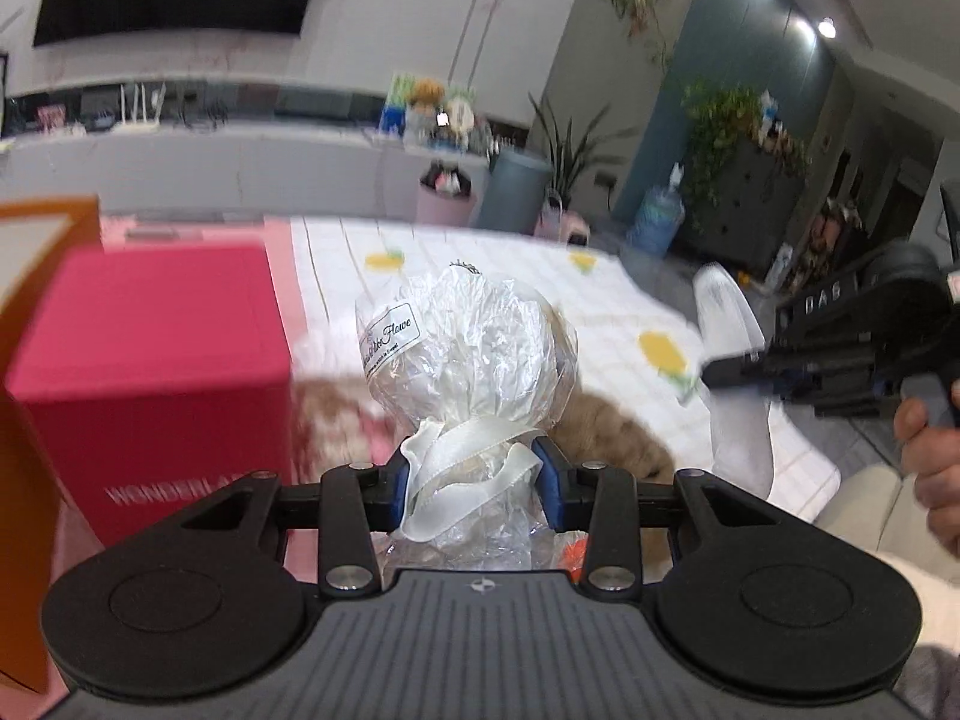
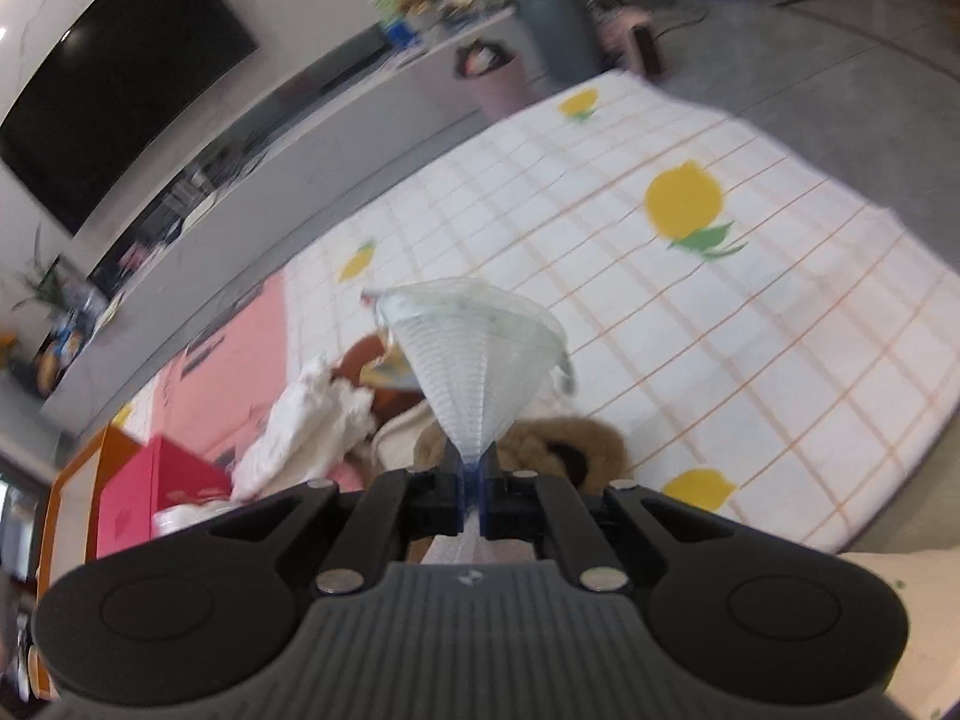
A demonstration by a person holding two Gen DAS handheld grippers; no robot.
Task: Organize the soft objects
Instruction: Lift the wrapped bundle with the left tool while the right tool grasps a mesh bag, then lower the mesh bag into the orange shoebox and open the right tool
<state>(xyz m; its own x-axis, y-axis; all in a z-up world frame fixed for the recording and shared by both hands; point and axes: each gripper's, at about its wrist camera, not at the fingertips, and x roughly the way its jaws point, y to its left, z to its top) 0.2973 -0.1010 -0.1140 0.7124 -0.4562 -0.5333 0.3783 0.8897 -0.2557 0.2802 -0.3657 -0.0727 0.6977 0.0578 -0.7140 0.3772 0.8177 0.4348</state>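
While the left gripper [image 1: 474,483] pinches a cellophane bundle [image 1: 474,354] at its ribboned neck [image 1: 462,462], pads pressed on the crinkled wrap just below the bow, the right gripper [image 2: 473,495] has its fingers squeezed together on the thin edge of a white sock [image 2: 474,360], which fans upward from the pads. Both things hang clear of the lemon-print mat [image 2: 750,312], with a pink box [image 1: 150,372] at the left and a brown plush toy [image 2: 558,450] and a crumpled white cloth [image 2: 306,426] lying below. The risks sit in the two grips — the cellophane is slick and the hold is only on the gathered neck, so a quick swing toward the box could let the bundle slide out or tear the wrap. The sock is held by a narrow strip of fabric; a jerk might pull it free. Its loose end could also snag on the plush or the box rim — it looks floppy enough to trail
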